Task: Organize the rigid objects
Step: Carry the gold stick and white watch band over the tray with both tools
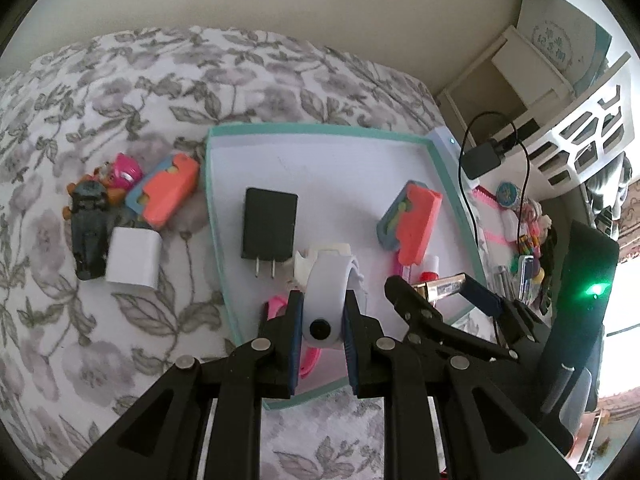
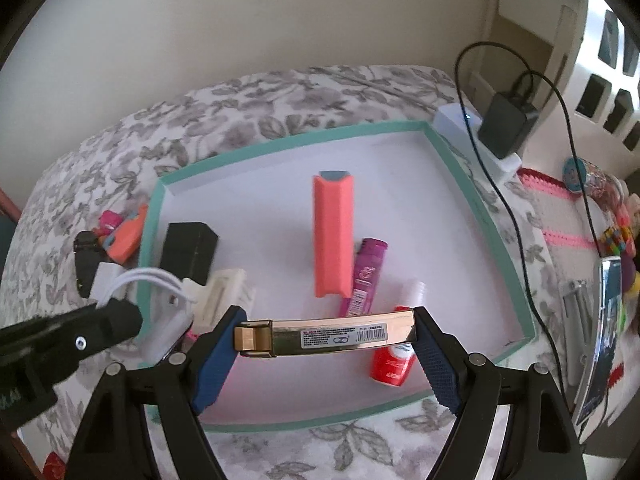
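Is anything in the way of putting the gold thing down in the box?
Partly. The gold bar hangs in the right tool above the tray; the red tube lies right below it. Bare floor shows beside that.

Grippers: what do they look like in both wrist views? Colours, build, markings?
Both match: the left gripper and the right gripper have black plastic linkage arms with triangular cutouts, round silver pivot pins and dark blue textured pads on the fingers. No cables or sleeves show. Whitish lettering on the left gripper's body in the right wrist view is unreadable.
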The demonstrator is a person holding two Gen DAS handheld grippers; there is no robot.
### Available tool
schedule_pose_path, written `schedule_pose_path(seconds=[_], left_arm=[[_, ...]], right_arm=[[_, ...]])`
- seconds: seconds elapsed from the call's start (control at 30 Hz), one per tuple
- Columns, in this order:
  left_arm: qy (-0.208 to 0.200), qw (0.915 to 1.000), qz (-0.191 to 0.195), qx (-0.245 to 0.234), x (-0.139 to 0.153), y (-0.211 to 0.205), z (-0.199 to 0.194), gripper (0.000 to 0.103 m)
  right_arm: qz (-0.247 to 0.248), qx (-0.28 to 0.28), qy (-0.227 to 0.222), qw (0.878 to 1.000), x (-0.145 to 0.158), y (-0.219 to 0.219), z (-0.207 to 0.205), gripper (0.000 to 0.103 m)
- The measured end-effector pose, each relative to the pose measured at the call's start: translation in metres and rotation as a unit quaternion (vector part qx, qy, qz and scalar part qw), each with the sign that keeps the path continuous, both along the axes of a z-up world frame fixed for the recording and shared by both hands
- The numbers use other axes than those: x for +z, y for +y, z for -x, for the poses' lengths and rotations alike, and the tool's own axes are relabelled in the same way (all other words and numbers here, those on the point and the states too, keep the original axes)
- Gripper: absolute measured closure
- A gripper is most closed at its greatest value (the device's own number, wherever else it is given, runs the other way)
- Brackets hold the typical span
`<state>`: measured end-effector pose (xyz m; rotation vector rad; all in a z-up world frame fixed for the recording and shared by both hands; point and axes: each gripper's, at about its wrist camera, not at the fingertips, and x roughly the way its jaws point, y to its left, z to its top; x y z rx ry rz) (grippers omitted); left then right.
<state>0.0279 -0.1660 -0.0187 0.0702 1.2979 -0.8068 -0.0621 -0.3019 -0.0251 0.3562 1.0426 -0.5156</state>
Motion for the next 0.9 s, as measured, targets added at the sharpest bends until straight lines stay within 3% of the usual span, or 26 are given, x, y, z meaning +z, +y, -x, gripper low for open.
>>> schedule_pose_path(seconds=[0.6,0.9], left_arm=[[0.04,0.9985,-0.034,-0.017,-0.039,-0.02,0.007,0.084],[0.046,0.9986,-0.02,-0.02,-0.043,-0.028,0.007,0.084]], right_arm=[[-0.006,-0.033,0.015,0.999,-0.015,-0.019,0.006,0.019],[0.001,-0.027,0.023,0.999,-0.02,-0.018,0.001,0.019]])
